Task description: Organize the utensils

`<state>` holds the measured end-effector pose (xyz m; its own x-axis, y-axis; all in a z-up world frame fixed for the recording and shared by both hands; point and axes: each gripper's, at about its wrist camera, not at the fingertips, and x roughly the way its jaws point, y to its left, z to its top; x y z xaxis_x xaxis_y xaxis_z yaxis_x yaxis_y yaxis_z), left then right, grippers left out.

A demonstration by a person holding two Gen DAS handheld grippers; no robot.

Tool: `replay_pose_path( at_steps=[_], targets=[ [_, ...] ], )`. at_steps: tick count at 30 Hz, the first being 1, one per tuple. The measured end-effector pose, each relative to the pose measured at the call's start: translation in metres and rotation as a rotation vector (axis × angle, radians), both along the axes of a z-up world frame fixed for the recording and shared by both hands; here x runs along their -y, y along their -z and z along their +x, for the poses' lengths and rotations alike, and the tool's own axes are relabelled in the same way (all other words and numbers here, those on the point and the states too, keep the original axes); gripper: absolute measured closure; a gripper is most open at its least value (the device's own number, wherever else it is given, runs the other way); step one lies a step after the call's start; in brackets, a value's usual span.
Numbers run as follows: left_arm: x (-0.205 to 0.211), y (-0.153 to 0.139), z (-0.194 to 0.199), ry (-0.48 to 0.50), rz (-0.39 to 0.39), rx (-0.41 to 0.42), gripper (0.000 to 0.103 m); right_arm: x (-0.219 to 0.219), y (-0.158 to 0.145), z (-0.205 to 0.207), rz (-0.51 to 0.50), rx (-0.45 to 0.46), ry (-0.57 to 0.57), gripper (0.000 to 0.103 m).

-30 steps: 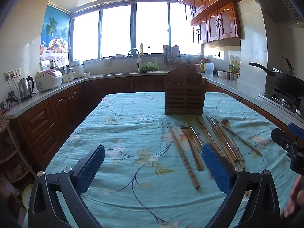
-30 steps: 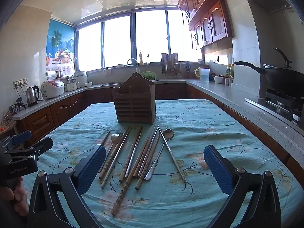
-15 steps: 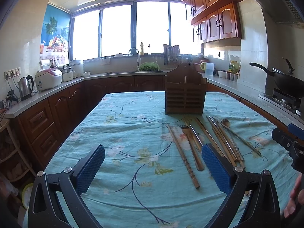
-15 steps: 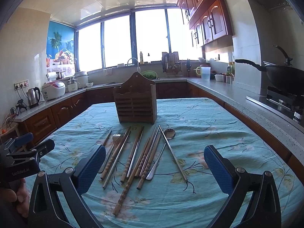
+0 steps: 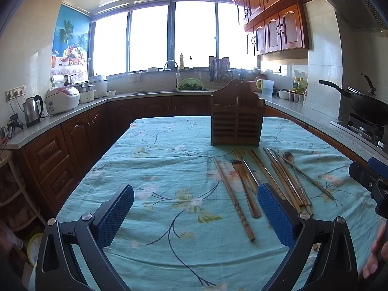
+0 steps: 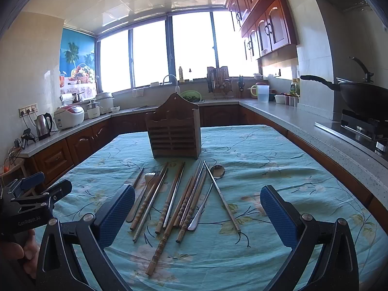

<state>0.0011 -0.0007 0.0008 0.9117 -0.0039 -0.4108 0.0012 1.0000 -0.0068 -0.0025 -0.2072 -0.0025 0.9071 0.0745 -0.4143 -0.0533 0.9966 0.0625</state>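
A slatted wooden utensil holder stands upright mid-table on the teal floral cloth. In front of it lie several wooden and metal chopsticks, a wooden fork and a metal spoon. My right gripper hovers open just short of the near ends of the chopsticks, nothing between its blue pads. My left gripper hangs open over bare cloth, left of the utensils, and holds nothing.
Counters wrap the room: a kettle and rice cooker on the left, a wok on a stove at right, a sink under the window. In the right wrist view the other gripper and a hand show at lower left.
The right gripper has edged forward and dipped slightly, so the utensils sit a little nearer in its view. The left gripper has stayed put.
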Motion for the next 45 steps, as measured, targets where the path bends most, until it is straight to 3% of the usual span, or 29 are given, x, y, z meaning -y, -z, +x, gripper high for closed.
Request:
replay_pose_path(
  at_steps=[13,21,28,37,43,45],
  targets=[
    [-0.003,0.0,0.002,0.007,-0.011,-0.009,0.001,0.0,-0.001,0.0,0.009,-0.001,-0.002,0.0],
    [-0.011,-0.002,0.01,0.009,-0.061,-0.036,0.001,0.002,-0.003,0.008,0.028,-0.026,-0.019,0.0],
    [-0.012,-0.005,0.025,0.02,-0.083,-0.091,0.001,0.007,-0.003,0.022,0.046,-0.077,-0.034,0.0],
    [-0.024,-0.012,0.071,0.015,-0.139,-0.222,0.005,0.018,-0.008,0.059,0.08,-0.165,-0.069,0.001],
    [-0.03,-0.014,0.115,0.04,-0.185,-0.337,0.019,0.022,-0.005,0.099,0.094,-0.237,-0.099,0.023],
    [-0.031,-0.015,0.13,0.054,-0.197,-0.369,0.025,0.021,-0.002,0.117,0.092,-0.277,-0.118,0.037]
  ],
)
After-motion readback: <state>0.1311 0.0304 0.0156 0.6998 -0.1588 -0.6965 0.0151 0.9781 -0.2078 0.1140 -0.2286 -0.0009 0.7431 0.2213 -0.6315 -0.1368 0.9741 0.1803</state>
